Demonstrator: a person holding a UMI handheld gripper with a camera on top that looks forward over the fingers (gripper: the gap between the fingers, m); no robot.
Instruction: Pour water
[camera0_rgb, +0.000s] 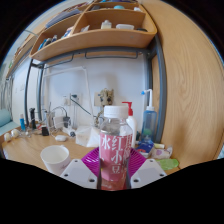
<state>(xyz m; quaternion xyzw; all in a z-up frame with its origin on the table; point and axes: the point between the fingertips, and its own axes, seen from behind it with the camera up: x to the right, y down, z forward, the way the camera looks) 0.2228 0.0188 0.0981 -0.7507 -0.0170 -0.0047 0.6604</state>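
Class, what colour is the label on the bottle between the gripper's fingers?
Pink with white characters, on the bottle; gripper view shows it.

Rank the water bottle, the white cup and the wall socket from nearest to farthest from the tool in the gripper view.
1. Water bottle: held between the tool's fingers.
2. White cup: on the table, just ahead, left of the bottle.
3. Wall socket: on the back wall, beyond both.

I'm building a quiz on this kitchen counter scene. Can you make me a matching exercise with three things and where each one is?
Things:
1. water bottle
2. white cup
3. spray bottle

Places:
A. on the counter beyond the fingers, behind the pink-labelled bottle
B. between the fingers of the gripper
C. on the counter beside the fingers, near the sink side

Pairs: 1-B, 2-C, 3-A
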